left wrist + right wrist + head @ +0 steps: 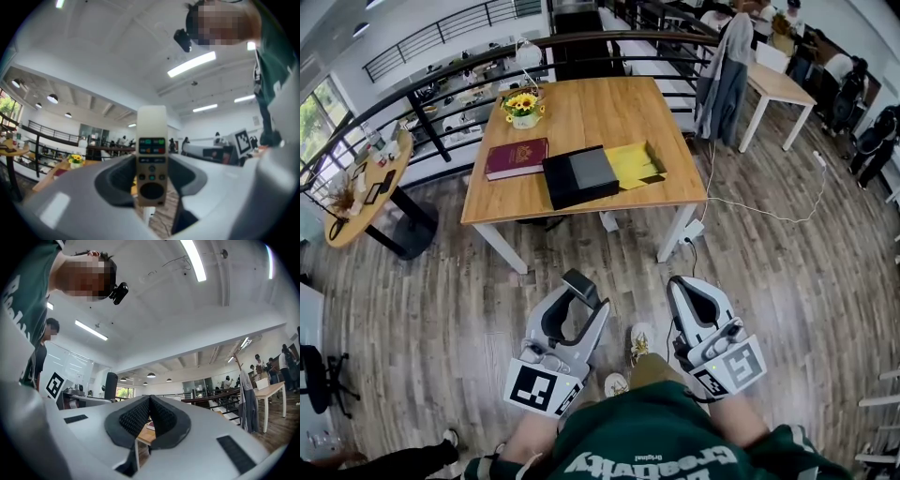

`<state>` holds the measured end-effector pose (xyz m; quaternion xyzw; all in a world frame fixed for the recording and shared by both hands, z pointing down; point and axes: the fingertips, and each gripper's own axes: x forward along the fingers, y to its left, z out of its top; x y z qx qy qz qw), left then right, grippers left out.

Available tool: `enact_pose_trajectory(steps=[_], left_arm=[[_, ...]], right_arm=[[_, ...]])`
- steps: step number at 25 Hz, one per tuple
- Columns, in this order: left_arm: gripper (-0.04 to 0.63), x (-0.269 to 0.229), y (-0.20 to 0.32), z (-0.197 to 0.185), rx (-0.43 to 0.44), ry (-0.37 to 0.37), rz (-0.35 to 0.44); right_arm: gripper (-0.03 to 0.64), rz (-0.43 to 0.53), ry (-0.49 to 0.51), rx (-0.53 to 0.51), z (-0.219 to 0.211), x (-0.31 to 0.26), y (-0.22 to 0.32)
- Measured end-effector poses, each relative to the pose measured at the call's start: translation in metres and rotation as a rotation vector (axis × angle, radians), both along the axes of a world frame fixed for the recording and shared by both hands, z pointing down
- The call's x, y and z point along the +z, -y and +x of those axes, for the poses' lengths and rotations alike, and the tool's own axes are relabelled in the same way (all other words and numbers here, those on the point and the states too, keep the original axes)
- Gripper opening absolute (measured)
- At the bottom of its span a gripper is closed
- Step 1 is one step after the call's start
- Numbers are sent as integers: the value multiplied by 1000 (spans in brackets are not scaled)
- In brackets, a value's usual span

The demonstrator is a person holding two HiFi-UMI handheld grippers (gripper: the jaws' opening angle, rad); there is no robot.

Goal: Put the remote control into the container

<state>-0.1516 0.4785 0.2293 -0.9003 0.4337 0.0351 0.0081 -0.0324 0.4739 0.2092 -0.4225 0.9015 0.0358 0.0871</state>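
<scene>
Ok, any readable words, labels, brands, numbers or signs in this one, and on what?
No text can be quoted with confidence.
Green shirt: white lettering, upside down and partly cut off, not legible.
Maroon book: gold cover emblem, too small to read.
Remote control: button labels blurred.
Marker cubes: black-and-white square patterns, no words.

Head view looked steeply down on a far-off bench [609,112] — both gripper views faced it, roughly level.
</scene>
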Motion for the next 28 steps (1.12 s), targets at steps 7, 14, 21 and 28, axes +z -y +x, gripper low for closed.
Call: enact_pose_trajectory(steps=[7, 14, 21, 28], left_arm=[[202, -11, 9, 2, 4, 31, 38], [204, -13, 23, -1, -15, 39, 64], [204, -10, 49, -3, -23, 51, 64], [203, -2, 86, 0, -32, 48, 53]], right_arm=[[18, 57, 0, -20, -2, -14, 6], [18, 74, 20, -31, -2, -8, 19], [18, 90, 47, -21, 0, -5, 47], [18, 82, 50, -19, 5, 2, 86]])
